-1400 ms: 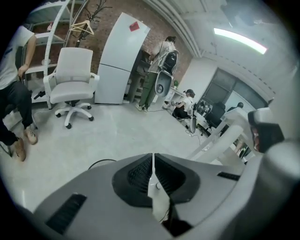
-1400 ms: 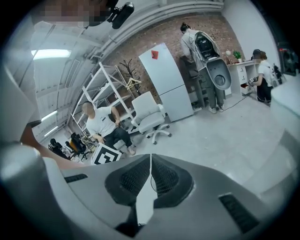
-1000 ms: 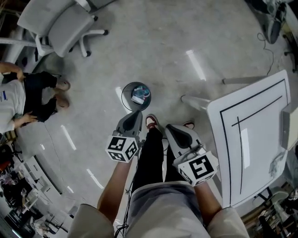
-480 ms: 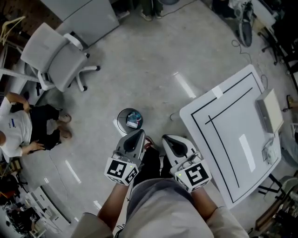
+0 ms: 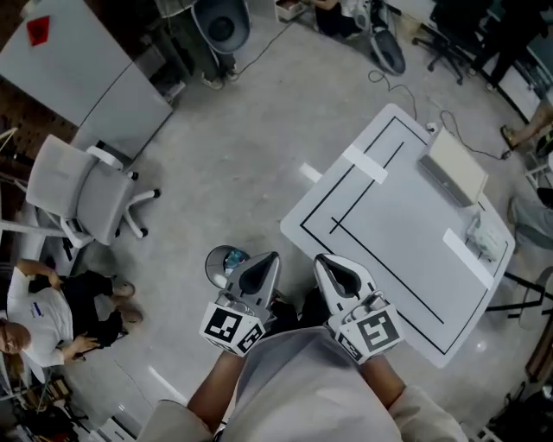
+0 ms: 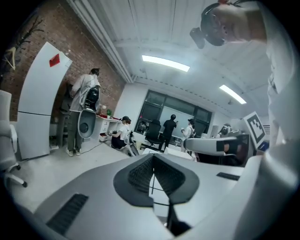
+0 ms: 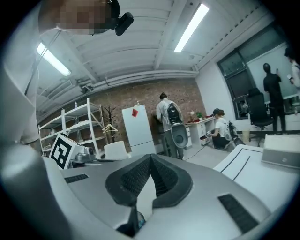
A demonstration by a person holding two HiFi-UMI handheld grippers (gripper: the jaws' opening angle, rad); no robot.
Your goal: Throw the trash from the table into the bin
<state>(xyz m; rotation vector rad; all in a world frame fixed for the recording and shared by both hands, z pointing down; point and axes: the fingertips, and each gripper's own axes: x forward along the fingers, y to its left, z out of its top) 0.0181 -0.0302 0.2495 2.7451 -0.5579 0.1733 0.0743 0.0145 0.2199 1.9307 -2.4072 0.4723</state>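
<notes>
L gripper [image 5: 262,269], R gripper [image 5: 333,271]: side by side, near level, jaws together, empty.

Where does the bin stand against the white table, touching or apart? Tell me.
Apart. The head view shows a strip of bare floor between the bin and the nearest corner of the table.

A white office chair [image 5: 82,194] stands on the grey floor [image 5: 233,147] at the left. Nearer, a person [image 5: 52,315] sits on that floor. Far left is a tall white cupboard [image 5: 60,65] with a red mark [image 5: 37,30]. A round grey thing [image 5: 222,26] is to its right. A flat white box [image 5: 454,164] lies far right. More people [image 6: 169,130] stand by a dark window [image 6: 180,110].
</notes>
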